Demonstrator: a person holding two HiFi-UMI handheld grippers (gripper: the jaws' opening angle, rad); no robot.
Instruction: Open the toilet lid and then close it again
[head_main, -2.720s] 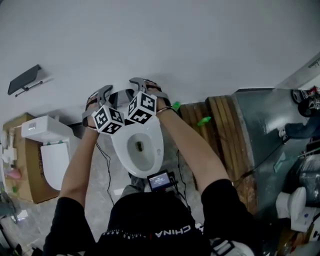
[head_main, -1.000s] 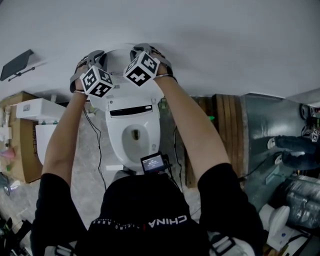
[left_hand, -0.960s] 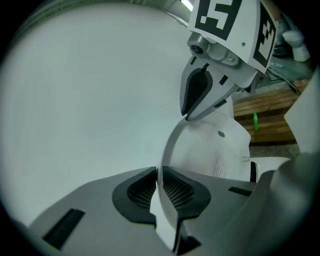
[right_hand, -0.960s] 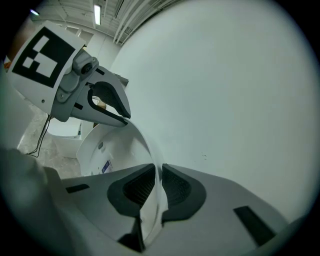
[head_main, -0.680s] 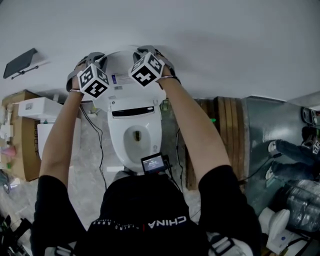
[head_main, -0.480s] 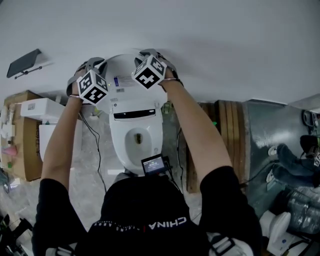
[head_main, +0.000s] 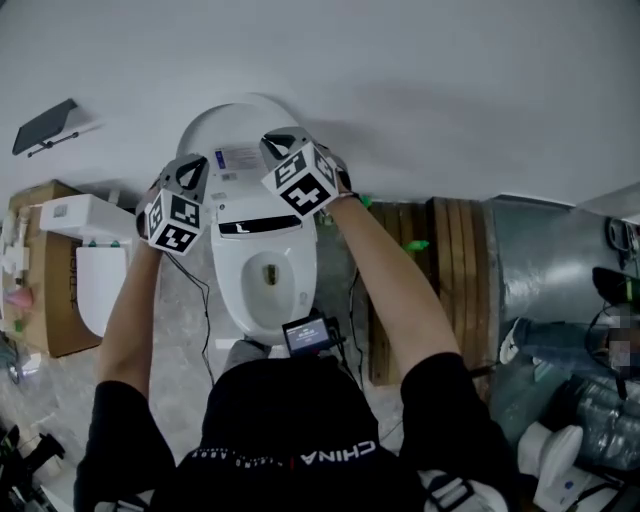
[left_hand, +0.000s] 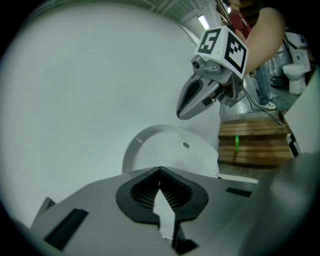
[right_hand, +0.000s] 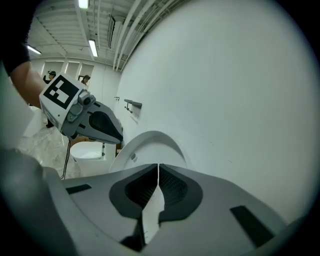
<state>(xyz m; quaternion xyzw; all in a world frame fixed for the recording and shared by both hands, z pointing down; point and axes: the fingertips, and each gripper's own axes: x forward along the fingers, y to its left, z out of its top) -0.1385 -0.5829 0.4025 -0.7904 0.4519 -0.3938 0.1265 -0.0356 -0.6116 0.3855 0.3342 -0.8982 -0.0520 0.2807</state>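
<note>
Your left gripper (left_hand: 160, 171) and right gripper (right_hand: 158, 166) just closed, fingers (left_hand: 142, 192) together, empty; the raised toilet lid (head_main: 220, 125) stands ahead of them.

The word "CHINA" is printed in white on the black shirt (head_main: 255, 425), seen upside down in the head view, nearer the camera than the toilet (head_main: 232, 292). A white label (head_main: 237, 157) is stuck on the toilet's raised lid (head_main: 215, 122), but its print is too small to be read. Nothing can be made out on the small lit screen (head_main: 307, 335) at the toilet's front edge. Black-and-white square markers are carried by the left gripper (head_main: 192, 168) and the right gripper (head_main: 283, 142); no letters are given by them.
</note>
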